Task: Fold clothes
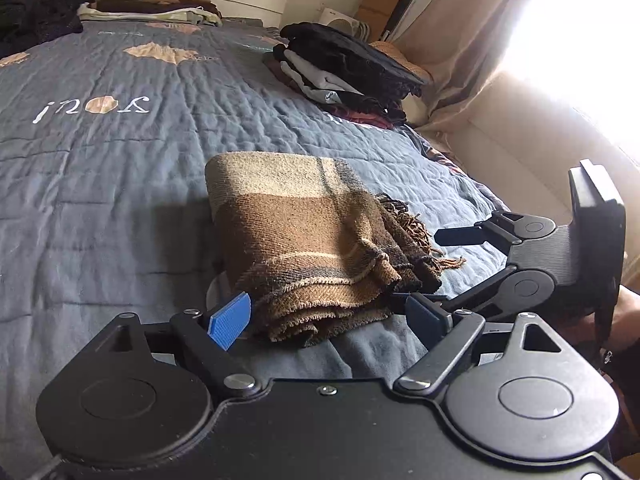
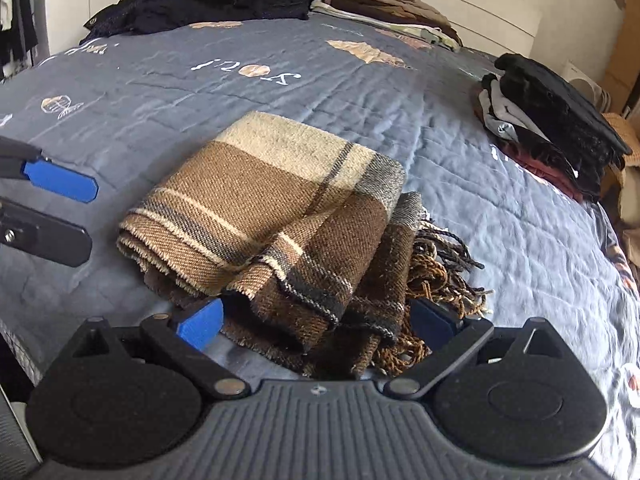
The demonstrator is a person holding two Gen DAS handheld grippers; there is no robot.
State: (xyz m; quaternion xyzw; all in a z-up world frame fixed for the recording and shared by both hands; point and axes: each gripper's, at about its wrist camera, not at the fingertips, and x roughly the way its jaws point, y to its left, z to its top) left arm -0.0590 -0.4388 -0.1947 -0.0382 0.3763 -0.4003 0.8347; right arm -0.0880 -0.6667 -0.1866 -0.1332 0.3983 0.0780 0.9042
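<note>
Both grippers stand wide apart at the near edge of the folded plaid scarf [image 2: 276,216]. The left gripper [image 1: 328,316] has its blue pads either side of the folds without pressing them; the right gripper [image 2: 316,320] straddles the fringed end, seemingly gripping nothing, though cloth hides the pads' edges. The scarf lies on a grey-blue quilt [image 1: 100,176] covering the bed. Two folded stacks [image 1: 348,68] [image 1: 152,0] and a dark heap [image 2: 224,0] sit farther back; curtains [image 1: 460,40] glow at the window.
</note>
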